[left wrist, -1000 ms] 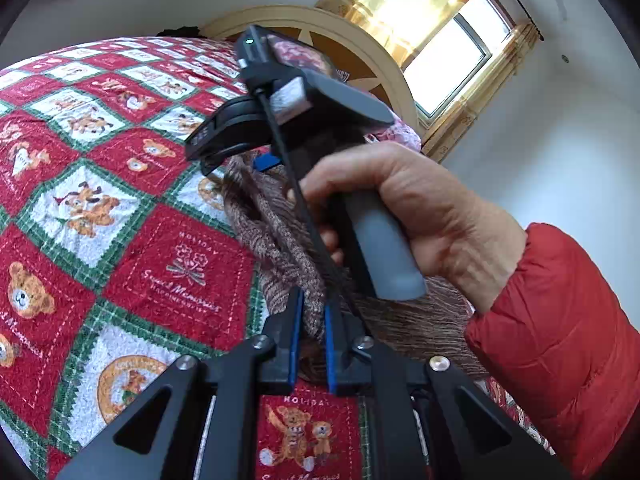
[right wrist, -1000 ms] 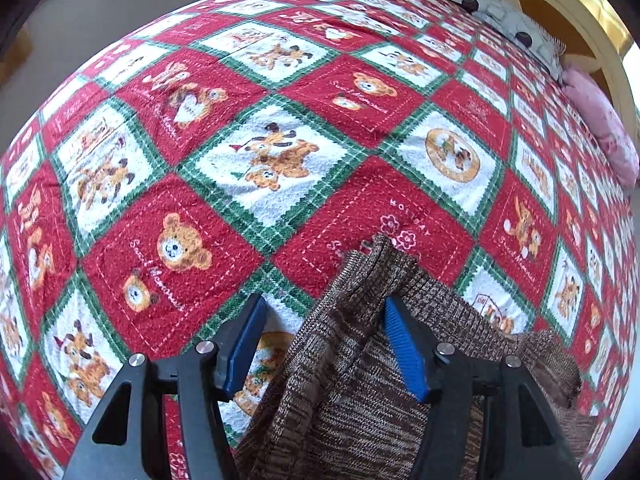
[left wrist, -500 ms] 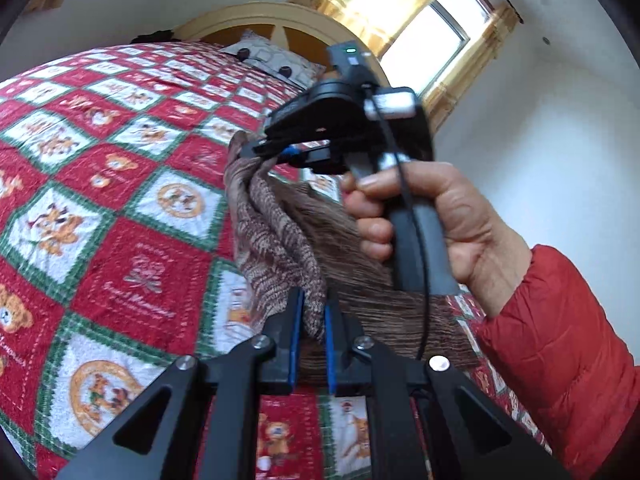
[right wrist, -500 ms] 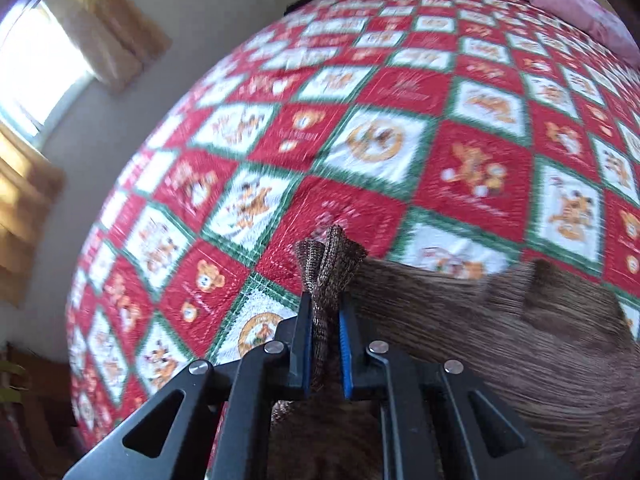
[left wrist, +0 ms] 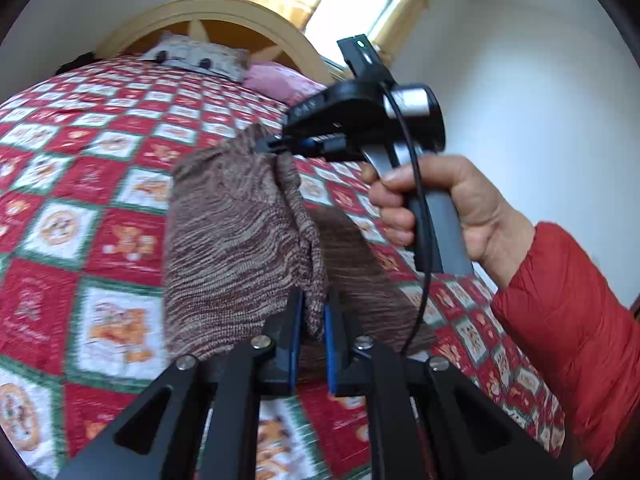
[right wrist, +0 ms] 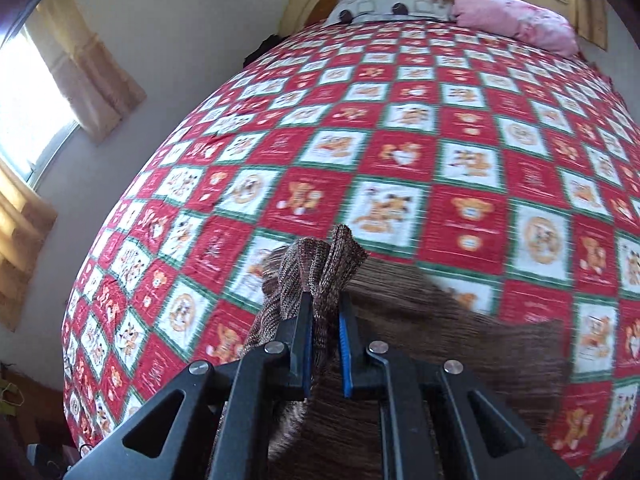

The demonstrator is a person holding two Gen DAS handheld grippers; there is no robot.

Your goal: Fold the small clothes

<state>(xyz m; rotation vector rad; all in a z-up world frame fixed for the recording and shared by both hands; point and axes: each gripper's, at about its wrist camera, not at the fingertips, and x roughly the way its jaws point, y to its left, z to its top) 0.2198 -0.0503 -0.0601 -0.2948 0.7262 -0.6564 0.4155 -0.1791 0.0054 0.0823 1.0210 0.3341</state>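
A brown knitted garment hangs lifted above the red patchwork bedspread. My left gripper is shut on one bunched edge of it. In the left wrist view my right gripper, held by a hand in a red sleeve, is shut on another corner higher up, so the cloth stretches between the two. In the right wrist view the right gripper pinches a bunched fold of the garment, and the rest trails blurred to the lower right.
The bedspread covers a wide bed. A patterned pillow and a pink pillow lie by the arched headboard. Curtained windows stand on both sides, with a wall to the right.
The right gripper closed on the garment's corner and lifted it up. Both grippers have raised the cloth off the bed and drawn apart, and both cameras now tilt toward the headboard.
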